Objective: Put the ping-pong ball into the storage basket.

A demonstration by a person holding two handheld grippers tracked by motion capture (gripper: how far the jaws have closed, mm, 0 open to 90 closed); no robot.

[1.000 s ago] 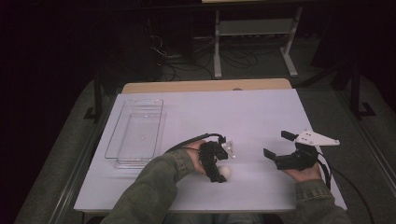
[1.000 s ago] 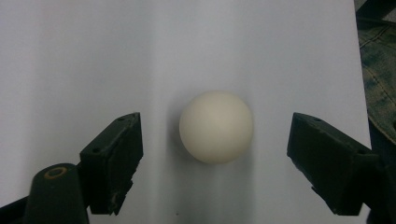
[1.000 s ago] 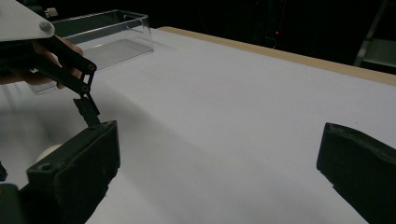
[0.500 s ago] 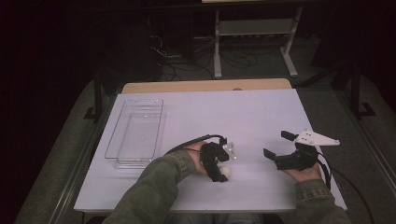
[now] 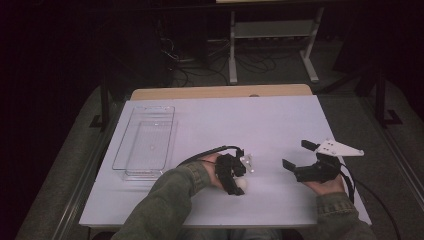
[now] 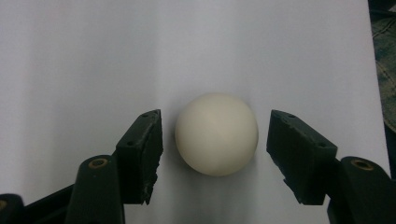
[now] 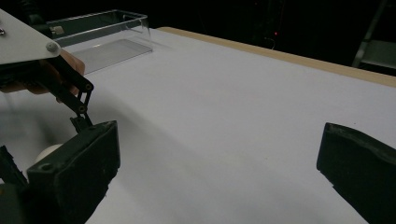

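A cream-white ball (image 6: 216, 134) rests on the white tabletop (image 5: 260, 120) near its front edge. My left gripper (image 6: 215, 140) points down at it, open, one jaw on each side of the ball with a small gap on both. From above, the ball (image 5: 241, 185) peeks out at the tip of the left gripper (image 5: 237, 184). My right gripper (image 5: 296, 154) hovers to the right, open and holding nothing, about a hand's width from the ball. Its own view looks between wide-apart jaws (image 7: 219, 172) at the left gripper's linkage (image 7: 70, 93) and the ball (image 7: 49, 151).
A clear plastic tray (image 5: 145, 142) with nothing in it stands at the left of the table and also appears far off as the tray (image 7: 100, 35). A wooden strip (image 5: 220, 92) marks the far edge. Beyond it stands a metal rack (image 5: 270, 30) among cables on the floor.
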